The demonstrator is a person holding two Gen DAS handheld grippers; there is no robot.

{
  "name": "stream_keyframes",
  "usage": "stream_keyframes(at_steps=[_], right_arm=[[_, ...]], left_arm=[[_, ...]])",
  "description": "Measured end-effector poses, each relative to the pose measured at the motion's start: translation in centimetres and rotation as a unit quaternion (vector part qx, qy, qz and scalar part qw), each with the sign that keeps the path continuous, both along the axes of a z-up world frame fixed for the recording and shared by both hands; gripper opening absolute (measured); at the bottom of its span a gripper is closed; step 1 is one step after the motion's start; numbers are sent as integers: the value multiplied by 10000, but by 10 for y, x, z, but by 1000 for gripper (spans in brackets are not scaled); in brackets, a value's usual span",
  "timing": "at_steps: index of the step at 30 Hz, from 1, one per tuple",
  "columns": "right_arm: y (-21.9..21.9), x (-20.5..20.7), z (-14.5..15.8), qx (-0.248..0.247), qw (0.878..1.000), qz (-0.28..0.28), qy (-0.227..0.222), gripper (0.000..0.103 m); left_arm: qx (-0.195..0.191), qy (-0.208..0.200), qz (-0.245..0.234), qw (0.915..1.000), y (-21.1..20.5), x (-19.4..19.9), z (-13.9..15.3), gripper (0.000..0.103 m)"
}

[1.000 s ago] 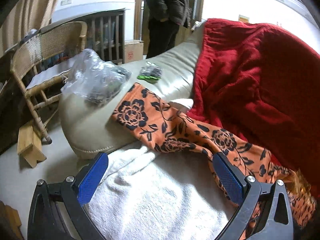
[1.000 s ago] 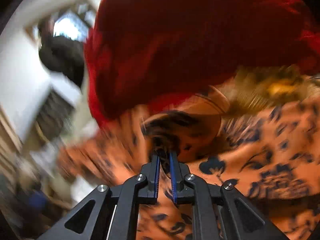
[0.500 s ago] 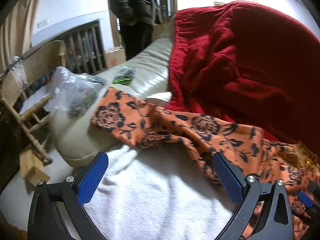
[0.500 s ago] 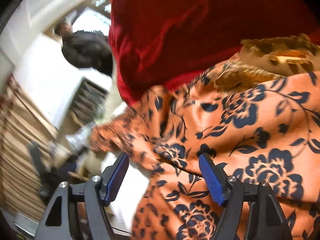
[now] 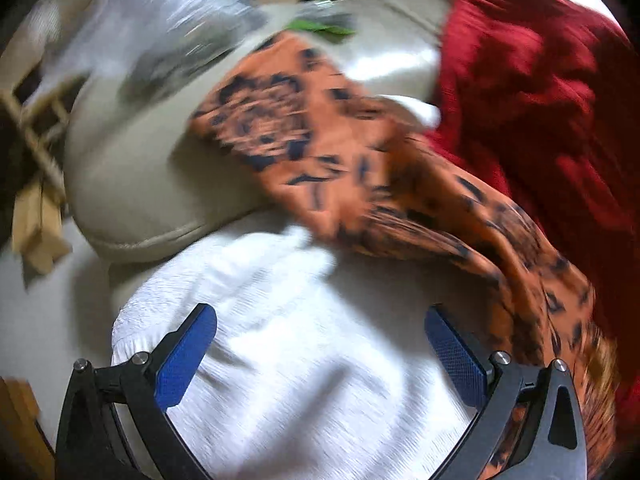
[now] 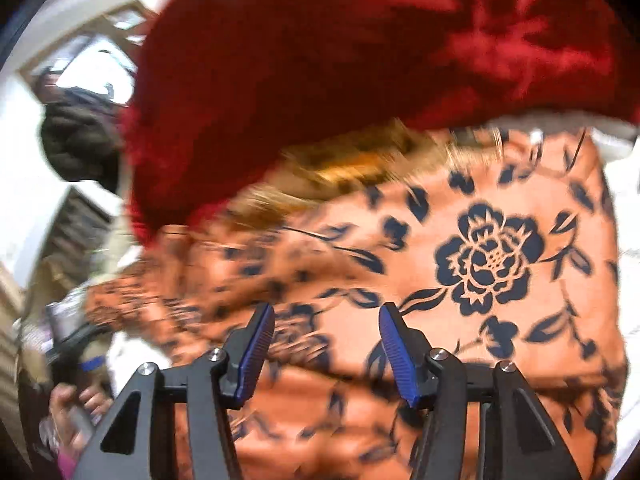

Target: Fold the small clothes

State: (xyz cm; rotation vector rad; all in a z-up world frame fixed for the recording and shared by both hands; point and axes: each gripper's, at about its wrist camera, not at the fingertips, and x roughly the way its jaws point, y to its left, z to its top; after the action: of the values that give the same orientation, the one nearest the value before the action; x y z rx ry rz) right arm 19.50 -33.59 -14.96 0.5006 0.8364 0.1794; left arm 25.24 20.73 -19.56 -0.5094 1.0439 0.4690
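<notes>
An orange garment with a dark floral print lies spread from the beige sofa arm across the seat, its edge resting on a white towel. My left gripper hovers open and wide above the towel, with nothing between its fingers. In the right wrist view the same orange garment fills the lower frame, one large flower in plain sight. My right gripper hangs above it, jaws apart and closing; the blue pads press on nothing. Both views are motion-blurred.
A red blanket drapes the sofa back behind the garment, also the red blanket. A clear plastic bag sits on the beige sofa arm. A wooden chair stands at left. A person in a dark coat stands beyond.
My right gripper let go of the orange cloth, opened wide, then narrowed a little while moving rightward over the garment. My left gripper dropped and tilted down toward the white towel.
</notes>
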Motion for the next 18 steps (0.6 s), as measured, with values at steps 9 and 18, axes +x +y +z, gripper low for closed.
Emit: stream_keyframes(at_steps=[9, 18], right_arm=[[11, -26, 10, 526, 9973, 319, -410, 62], [-1, -28, -10, 691, 9968, 366, -187, 62]], left_arm=[[-671, -489, 653, 9944, 56, 6, -1, 103], [-1211, -807, 1136, 9828, 87, 21, -12, 103]])
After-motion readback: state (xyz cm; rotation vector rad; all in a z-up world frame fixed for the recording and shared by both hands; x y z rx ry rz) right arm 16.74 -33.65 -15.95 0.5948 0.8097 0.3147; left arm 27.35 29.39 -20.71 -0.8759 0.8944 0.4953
